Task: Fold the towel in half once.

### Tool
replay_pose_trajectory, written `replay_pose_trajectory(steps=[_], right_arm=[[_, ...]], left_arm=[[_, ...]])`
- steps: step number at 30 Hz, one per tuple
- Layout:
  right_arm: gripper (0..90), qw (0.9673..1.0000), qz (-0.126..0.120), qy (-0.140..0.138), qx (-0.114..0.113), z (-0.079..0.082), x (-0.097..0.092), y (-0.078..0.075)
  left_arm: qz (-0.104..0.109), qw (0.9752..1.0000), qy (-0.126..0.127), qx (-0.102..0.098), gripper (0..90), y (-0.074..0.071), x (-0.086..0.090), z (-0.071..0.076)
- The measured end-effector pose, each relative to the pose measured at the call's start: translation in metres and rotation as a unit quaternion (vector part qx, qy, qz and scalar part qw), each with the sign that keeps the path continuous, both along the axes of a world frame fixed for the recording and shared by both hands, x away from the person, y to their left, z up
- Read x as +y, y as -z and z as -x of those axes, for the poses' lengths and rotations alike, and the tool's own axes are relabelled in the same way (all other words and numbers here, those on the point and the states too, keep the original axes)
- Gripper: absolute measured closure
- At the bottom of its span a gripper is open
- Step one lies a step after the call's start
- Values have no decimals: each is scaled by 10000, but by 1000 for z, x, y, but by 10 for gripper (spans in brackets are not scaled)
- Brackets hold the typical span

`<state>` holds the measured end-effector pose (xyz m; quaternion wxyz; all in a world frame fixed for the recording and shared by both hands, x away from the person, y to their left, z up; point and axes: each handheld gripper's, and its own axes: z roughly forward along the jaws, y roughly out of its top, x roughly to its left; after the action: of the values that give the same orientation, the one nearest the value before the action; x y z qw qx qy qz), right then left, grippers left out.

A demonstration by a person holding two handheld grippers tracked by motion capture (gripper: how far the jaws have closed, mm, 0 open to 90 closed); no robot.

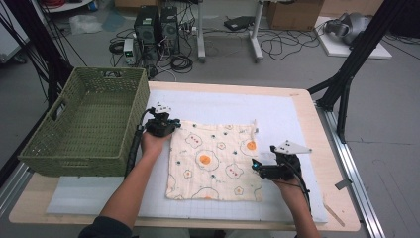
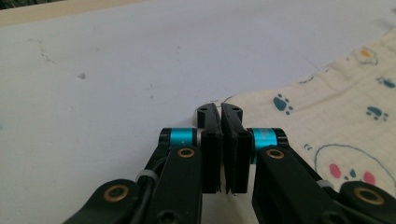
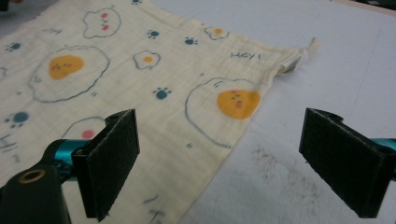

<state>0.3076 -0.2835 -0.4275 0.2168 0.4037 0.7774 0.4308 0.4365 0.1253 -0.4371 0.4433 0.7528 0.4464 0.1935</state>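
A cream cloth [image 1: 213, 158] printed with fried eggs and paw marks lies flat on the white mat. My left gripper [image 1: 166, 123] sits at the cloth's far left corner. In the left gripper view its jaws [image 2: 220, 112] are pressed together, with the corner of the cloth [image 2: 336, 107] running in at their tips. My right gripper [image 1: 257, 166] is at the cloth's right edge, near the front. In the right gripper view it [image 3: 229, 161] stands wide open just above the surface. One pad [image 3: 112, 158] is over the cloth [image 3: 140, 70] and the other over bare mat.
A green woven basket [image 1: 84, 124] stands on the table's left side, close beside my left hand. The white mat [image 1: 297, 124] covers most of the wooden table [image 1: 341, 198]. Computer cases [image 1: 156, 25], cables and black frame legs stand on the floor beyond.
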Motion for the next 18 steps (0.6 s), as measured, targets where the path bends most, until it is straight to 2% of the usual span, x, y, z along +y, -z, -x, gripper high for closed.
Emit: replay_pose_trajectory(steps=[5, 9, 12, 15, 18], right_arm=[[115, 9995, -89, 248, 153, -36, 2, -2], [115, 9990, 26, 262, 363, -67, 7, -1], [115, 9987, 166, 236, 421, -84, 9, 2], [115, 9978, 79, 393, 533, -97, 8, 7], [139, 9963, 166, 458, 713, -109, 9, 10]], left_arm=[[69, 10000, 26, -30, 858, -3, 3, 1], [53, 10000, 73, -36, 858, -3, 4, 1], [140, 9999, 64, -21, 858, -4, 4, 2], [133, 9999, 71, -18, 858, -5, 3, 2], [130, 9999, 85, -5, 858, -5, 4, 2]])
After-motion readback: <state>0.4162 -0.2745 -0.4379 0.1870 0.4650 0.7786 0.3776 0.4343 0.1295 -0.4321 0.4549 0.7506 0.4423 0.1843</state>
